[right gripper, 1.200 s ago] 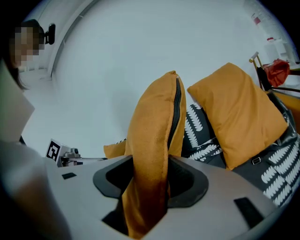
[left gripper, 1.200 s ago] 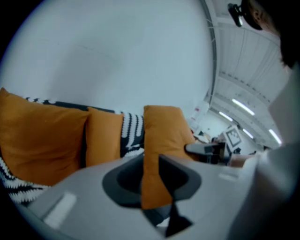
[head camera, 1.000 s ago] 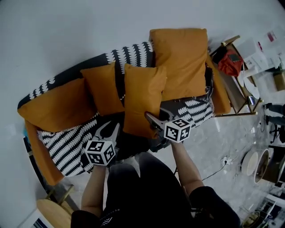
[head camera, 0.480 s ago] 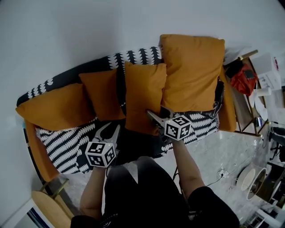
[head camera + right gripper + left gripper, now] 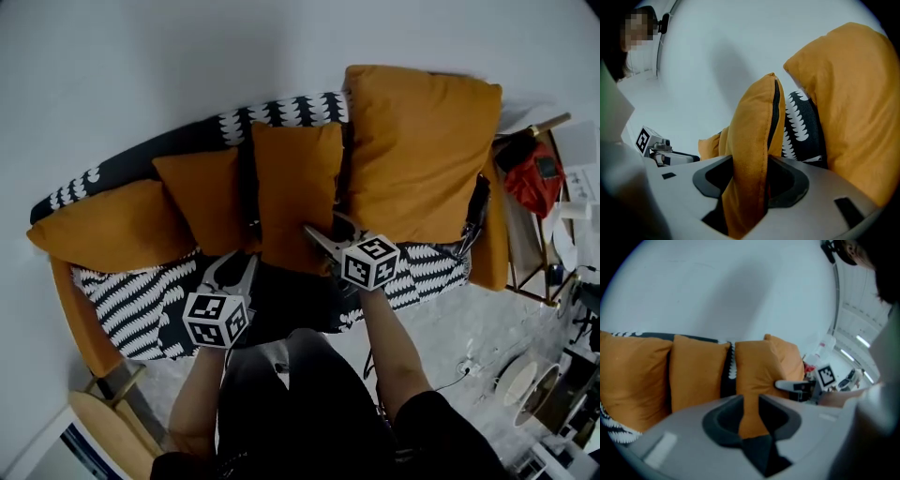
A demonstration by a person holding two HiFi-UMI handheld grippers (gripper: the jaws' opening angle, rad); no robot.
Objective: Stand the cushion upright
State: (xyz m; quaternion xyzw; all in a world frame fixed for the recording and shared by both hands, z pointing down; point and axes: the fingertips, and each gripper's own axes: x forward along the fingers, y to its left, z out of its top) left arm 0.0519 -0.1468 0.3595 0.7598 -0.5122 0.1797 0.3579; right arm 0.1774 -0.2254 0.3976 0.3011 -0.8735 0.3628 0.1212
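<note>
The cushion (image 5: 295, 192) is a plain orange rectangle, taller than wide. It stands on its short edge on the sofa (image 5: 141, 300), leaning back against the black-and-white patterned backrest (image 5: 281, 111). A smaller orange cushion (image 5: 202, 197) sits just to its left and a larger one (image 5: 422, 150) to its right. In the right gripper view it shows edge-on, plump, with a dark seam running down the side.

The right gripper (image 5: 323, 234) has its jaws clamped on the cushion's lower right edge, and the fabric is pinched between them. The left gripper (image 5: 239, 267) is near the cushion's lower left corner. Its jaws stand apart with nothing held, and the cushion's face shows through the gap.
</note>
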